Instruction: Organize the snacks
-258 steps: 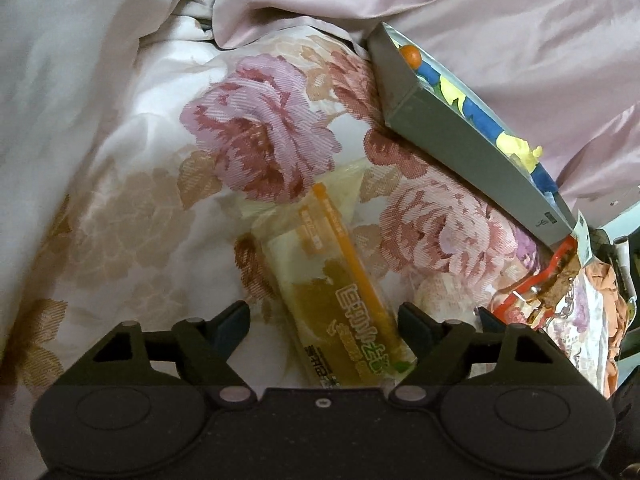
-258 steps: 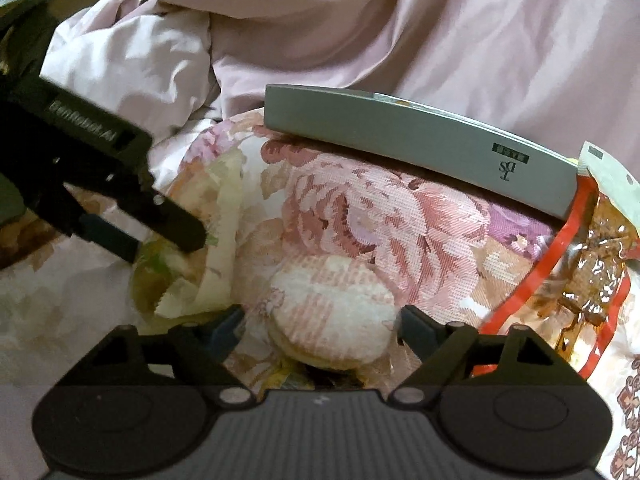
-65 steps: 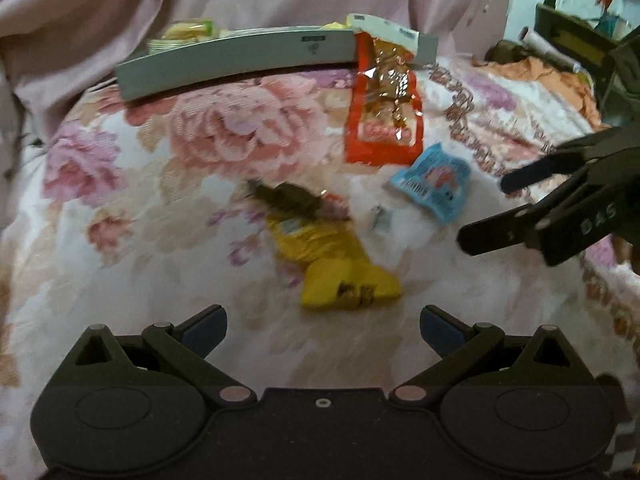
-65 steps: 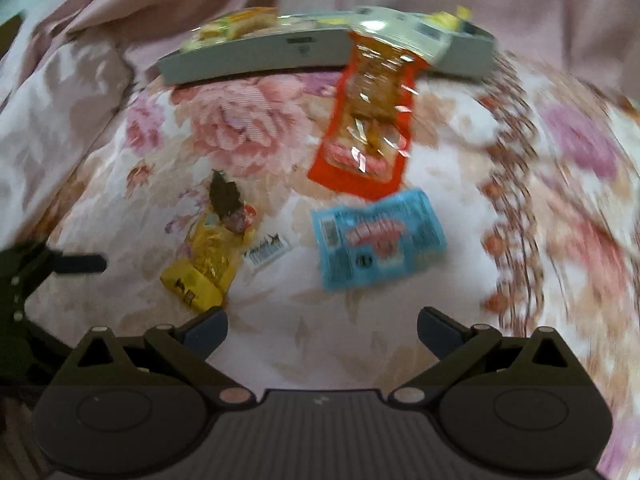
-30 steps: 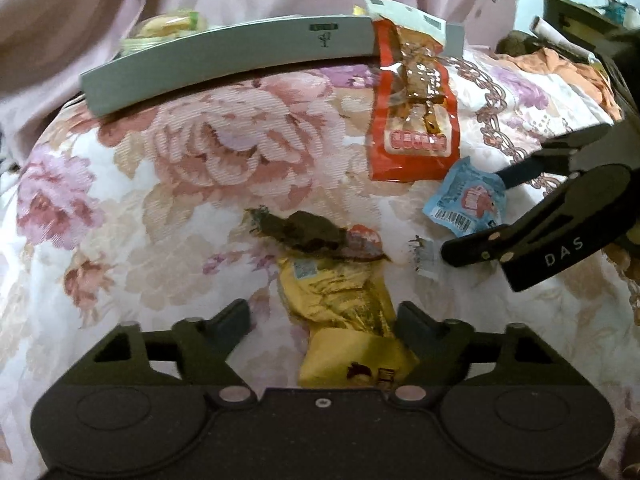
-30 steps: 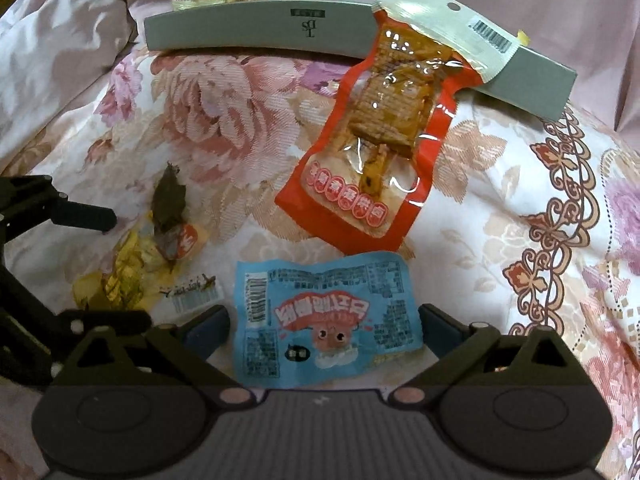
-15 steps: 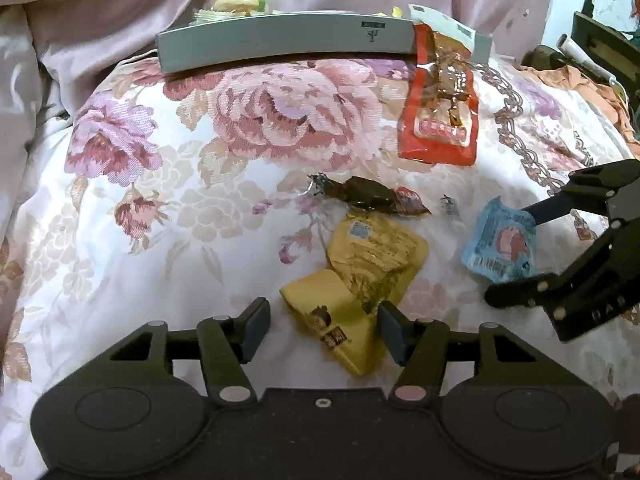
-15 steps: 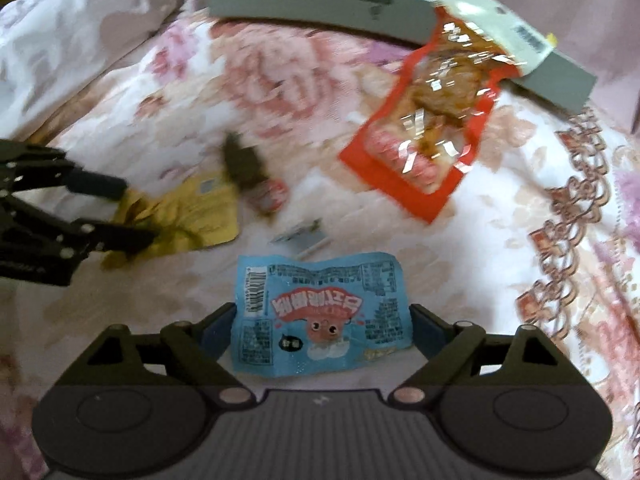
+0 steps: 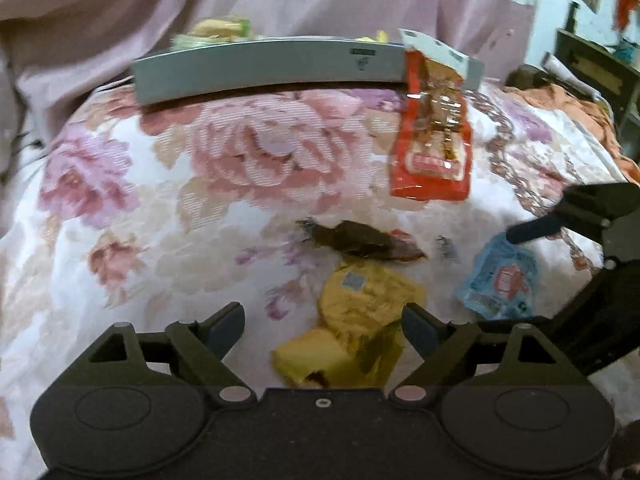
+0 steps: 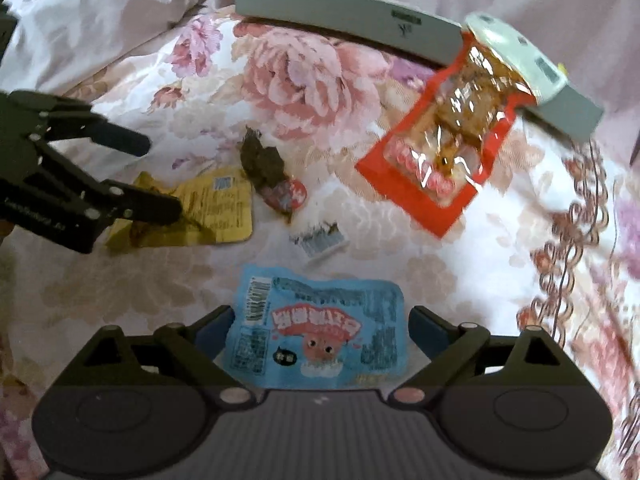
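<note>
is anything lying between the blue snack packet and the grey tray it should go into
Mostly clear. The blue snack packet lies between the right tool's open fingers. Toward the grey tray there is only a small barcode scrap on the floral bedspread; the red snack pouch leans on the tray's right end.

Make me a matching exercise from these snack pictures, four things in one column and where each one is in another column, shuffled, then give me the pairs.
Things:
1. red packet
2. blue packet
3. yellow packet
4. grey box

Places:
A. between the left tool's opening fingers
B. at the far edge of the floral bedspread
C. top end leaning on the box
D. between the right tool's fingers

Pairs: 1-C, 2-D, 3-A, 4-B
</note>
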Demonstrator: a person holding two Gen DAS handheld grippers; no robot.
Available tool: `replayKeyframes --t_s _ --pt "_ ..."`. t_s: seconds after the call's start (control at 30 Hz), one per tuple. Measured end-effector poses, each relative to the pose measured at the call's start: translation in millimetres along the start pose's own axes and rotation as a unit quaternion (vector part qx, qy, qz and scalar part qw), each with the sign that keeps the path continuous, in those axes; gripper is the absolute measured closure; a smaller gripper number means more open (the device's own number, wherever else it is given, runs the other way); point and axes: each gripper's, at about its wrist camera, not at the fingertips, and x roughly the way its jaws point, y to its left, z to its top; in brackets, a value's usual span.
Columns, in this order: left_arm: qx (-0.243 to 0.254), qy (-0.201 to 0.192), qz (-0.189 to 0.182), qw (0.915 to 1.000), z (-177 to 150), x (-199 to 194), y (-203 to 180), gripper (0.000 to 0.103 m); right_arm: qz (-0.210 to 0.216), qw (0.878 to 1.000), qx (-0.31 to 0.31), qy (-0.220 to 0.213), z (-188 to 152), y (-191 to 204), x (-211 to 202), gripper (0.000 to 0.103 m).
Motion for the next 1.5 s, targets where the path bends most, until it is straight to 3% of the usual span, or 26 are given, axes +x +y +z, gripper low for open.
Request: replayKeyframes --t_s 0.1,0.23,0.43,0.5,0.67,0.77,0.9,1.0,1.1,1.27,1.5 --pt "0.045 0.009 -0.011 0.9989 0.1 7.6 -12.1 0.016 -0.010 1.000 -0.008 -0.011 4.9 2.4 5.1 0.008" --pt "0.105 0.019 0.007 0.9943 -5.0 10.8 -24.4 0.015 -0.011 1.000 -0.007 -0.016 9.3 -0.2 12.3 0.008" --pt "0.087 0.019 -0.001 0.9960 -2.6 18.0 -17.7 0.008 -0.008 1.000 0.005 -0.016 12.9 -10.1 19.7 0.007" --pt "0.094 0.023 -0.004 0.9953 -4.1 19.9 -20.1 0.002 -0.005 1.000 0.012 -0.013 13.0 -12.4 21.1 0.006" --pt "0.104 0.030 -0.002 0.9941 -5.7 20.5 -24.0 0.001 0.002 1.000 0.029 -0.004 12.9 -16.2 23.9 0.004" --pt "0.103 0.029 -0.005 0.9943 -6.3 18.3 -23.6 0.007 0.003 0.999 0.033 -0.004 12.1 -17.7 23.0 0.004" --pt "0.110 0.026 -0.015 0.9935 -6.9 10.8 -27.2 0.028 -0.001 0.999 0.037 -0.001 10.5 -17.2 19.1 0.008" --pt "0.090 0.041 -0.021 0.9949 -6.8 4.2 -27.6 0.049 -0.006 0.999 0.036 -0.007 4.9 -11.6 14.7 0.009" --pt "0.041 0.062 -0.036 0.9966 -8.0 -3.6 -21.6 0.049 -0.012 1.000 0.012 -0.011 2.2 -2.6 9.7 0.011" --pt "0.036 0.061 -0.034 0.9969 -10.1 -4.7 -21.7 0.048 -0.023 1.000 -0.013 -0.014 -0.2 5.5 1.2 0.012" --pt "0.054 0.061 -0.050 0.9954 -8.1 2.8 -25.8 0.026 -0.024 0.999 -0.018 -0.017 -0.1 3.0 8.2 0.010"
